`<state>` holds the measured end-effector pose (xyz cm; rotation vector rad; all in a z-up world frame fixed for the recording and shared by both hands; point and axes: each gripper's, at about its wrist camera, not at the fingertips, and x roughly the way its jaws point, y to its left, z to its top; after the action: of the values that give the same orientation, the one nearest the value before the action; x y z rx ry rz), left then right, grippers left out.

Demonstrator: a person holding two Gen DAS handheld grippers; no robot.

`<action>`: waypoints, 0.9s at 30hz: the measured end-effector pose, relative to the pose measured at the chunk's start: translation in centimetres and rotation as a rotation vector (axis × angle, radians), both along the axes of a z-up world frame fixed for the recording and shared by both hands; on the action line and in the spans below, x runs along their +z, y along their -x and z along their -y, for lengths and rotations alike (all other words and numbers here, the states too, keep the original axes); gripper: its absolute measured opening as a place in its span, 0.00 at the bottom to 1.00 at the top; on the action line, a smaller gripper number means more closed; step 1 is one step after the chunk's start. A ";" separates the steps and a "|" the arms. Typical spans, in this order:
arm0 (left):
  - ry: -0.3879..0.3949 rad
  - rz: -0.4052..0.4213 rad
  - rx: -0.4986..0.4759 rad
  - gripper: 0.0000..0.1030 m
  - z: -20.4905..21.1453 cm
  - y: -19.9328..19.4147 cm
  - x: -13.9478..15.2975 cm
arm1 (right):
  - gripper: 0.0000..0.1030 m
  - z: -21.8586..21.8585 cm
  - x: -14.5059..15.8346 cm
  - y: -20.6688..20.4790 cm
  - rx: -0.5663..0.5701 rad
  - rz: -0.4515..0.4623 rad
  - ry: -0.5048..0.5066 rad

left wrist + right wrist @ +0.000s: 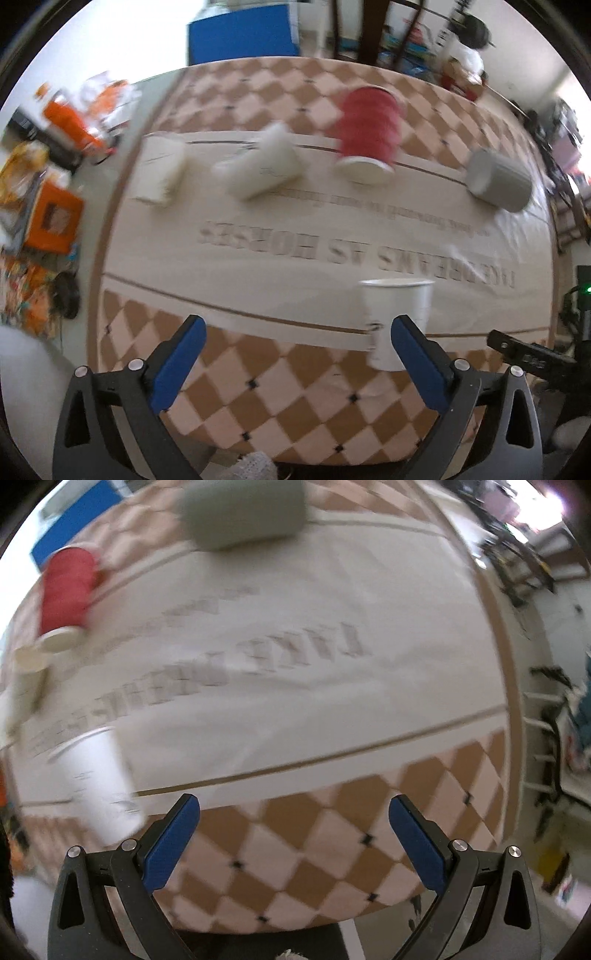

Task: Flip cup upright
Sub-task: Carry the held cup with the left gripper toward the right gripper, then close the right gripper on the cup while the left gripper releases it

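Motion blur smears both views. From the left wrist, the tall white paper cup standing upright (pixel 397 317) has its lower right side hidden behind the blue-padded right finger (pixel 417 363) of the left gripper, and its small printed mark is unreadable. The white cup lying on its side (pixel 264 166), the red ribbed paper cup (pixel 369 129) and the grey cylindrical mug (pixel 498 177) are all blurred, so their rims are soft. The clutter of orange boxes (pixel 55 218) beside the bench is too smeared to identify.

From the right wrist, the grey mug (pixel 243 513) is cut off by the top edge, and a pale cup (pixel 26 679) at the left edge is blurred to a streak. The tablecloth's large printed lettering (pixel 207 675) is only partly legible.
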<state>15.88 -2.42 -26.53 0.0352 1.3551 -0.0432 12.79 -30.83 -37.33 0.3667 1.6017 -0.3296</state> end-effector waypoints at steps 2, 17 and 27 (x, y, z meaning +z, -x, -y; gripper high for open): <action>-0.021 0.001 0.030 1.00 -1.8 -0.1 -0.7 | 1.00 -1.9 0.7 -1.2 0.059 0.009 -0.036; -0.081 -0.081 0.055 1.00 -5.7 -0.9 -8.3 | 0.84 -12.6 0.6 -5.2 0.280 -0.042 -0.054; -0.083 -0.110 0.034 1.00 -6.8 -1.4 -9.8 | 0.62 -15.4 -1.7 -7.1 0.298 -0.063 -0.085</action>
<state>17.24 4.36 -36.37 0.0810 1.4670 0.0403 19.85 -15.47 -39.07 0.1791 1.7078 -0.0462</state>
